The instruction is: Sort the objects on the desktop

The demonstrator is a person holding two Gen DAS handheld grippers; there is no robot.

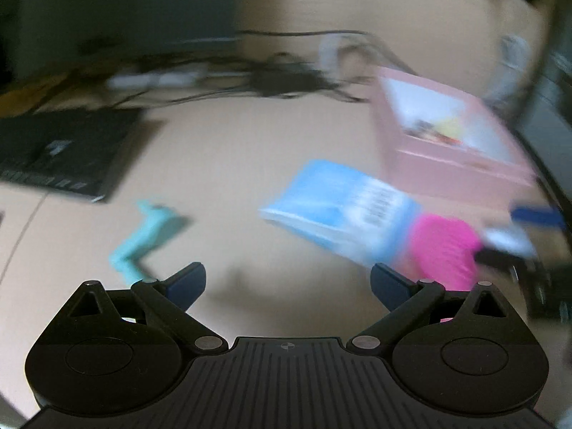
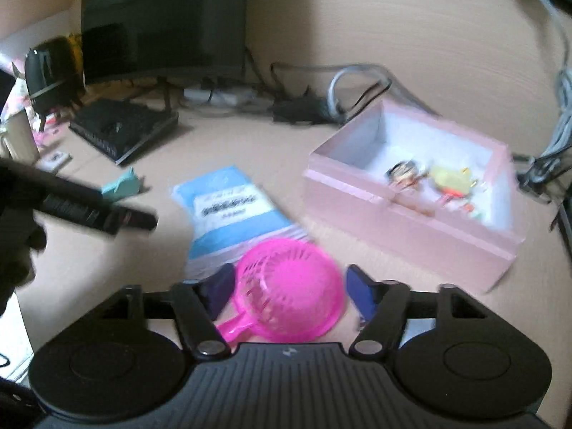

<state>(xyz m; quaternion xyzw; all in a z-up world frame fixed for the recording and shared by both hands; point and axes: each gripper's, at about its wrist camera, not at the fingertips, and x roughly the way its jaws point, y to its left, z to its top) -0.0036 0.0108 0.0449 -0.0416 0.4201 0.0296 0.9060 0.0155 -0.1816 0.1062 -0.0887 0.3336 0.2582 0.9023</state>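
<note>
A pink plastic strainer (image 2: 289, 296) lies on the desk between the open fingers of my right gripper (image 2: 289, 289), not gripped. It also shows in the left wrist view (image 1: 443, 250). A blue packet (image 2: 228, 211) lies just beyond it, also in the left wrist view (image 1: 343, 207). A pink box (image 2: 414, 211) at the right holds small toys (image 2: 429, 178); it also shows in the left wrist view (image 1: 447, 136). A teal object (image 1: 146, 239) lies left of the packet, also in the right wrist view (image 2: 121, 184). My left gripper (image 1: 287, 286) is open and empty above bare desk.
A black flat device (image 2: 125, 128) and a dark monitor (image 2: 164, 18) stand at the back left. Cables and a power strip (image 2: 221, 94) run along the back wall. The left gripper's black body (image 2: 71, 203) reaches in from the left.
</note>
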